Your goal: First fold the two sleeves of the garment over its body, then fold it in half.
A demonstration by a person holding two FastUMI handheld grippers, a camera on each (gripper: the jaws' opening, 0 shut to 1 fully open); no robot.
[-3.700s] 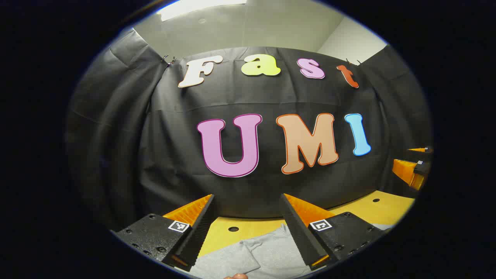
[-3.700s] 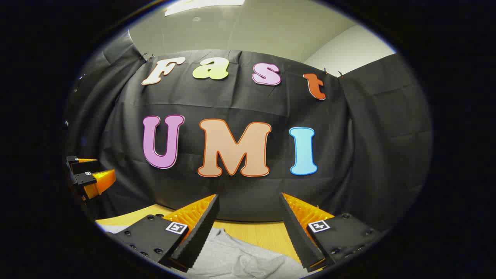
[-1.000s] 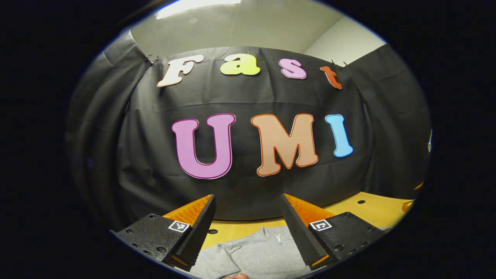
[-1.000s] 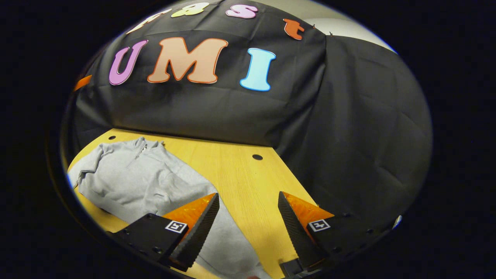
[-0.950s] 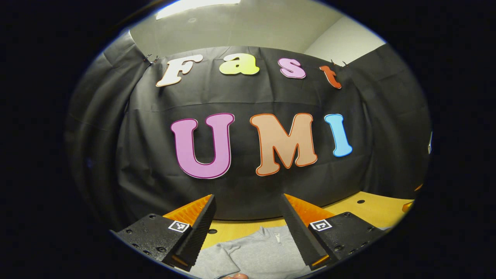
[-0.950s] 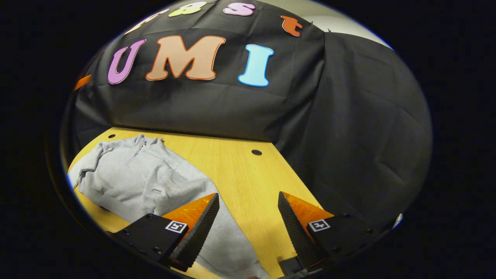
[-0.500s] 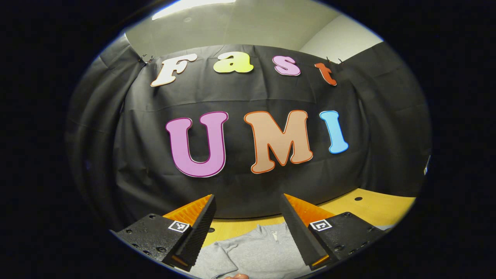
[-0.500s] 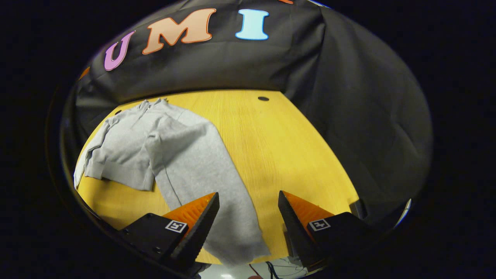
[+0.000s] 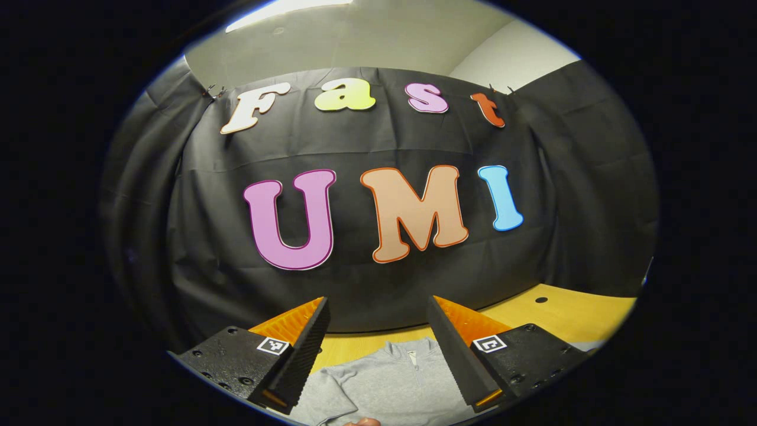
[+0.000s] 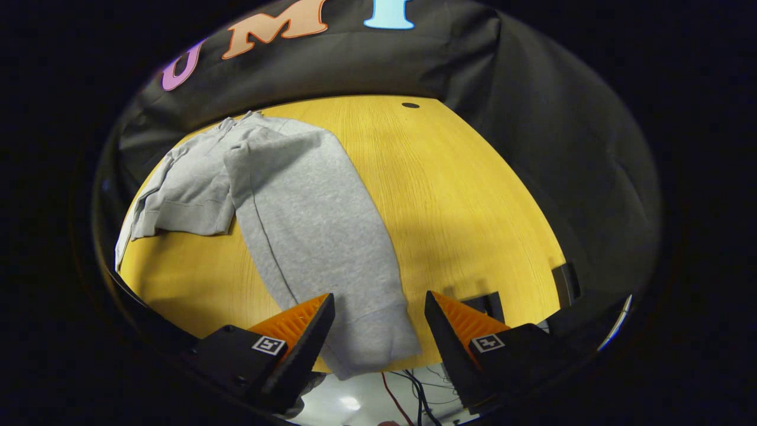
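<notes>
Since half a second ago, the right gripper view has tipped further down toward the near edge of the surface (image 10: 461, 195), while the left gripper view has drifted only slightly.

Left gripper view: the left hand-held gripper (image 9: 378, 349) has its fingers spread wide with nothing between them. Past them the grey garment (image 9: 384, 384) lies flat on the yellow wooden surface (image 9: 568, 310), its zipped collar pointing at the black cloth wall.

Right gripper view: the right hand-held gripper (image 10: 378, 340) is likewise wide open and holds nothing. It hangs above the garment (image 10: 307, 219), whose one long sleeve (image 10: 331, 260) runs from the shoulder down to a cuff at the surface's near edge, the cuff lying between the fingers. A shorter folded part (image 10: 183, 201) lies to the left. Cables (image 10: 414, 384) show below the edge.
</notes>
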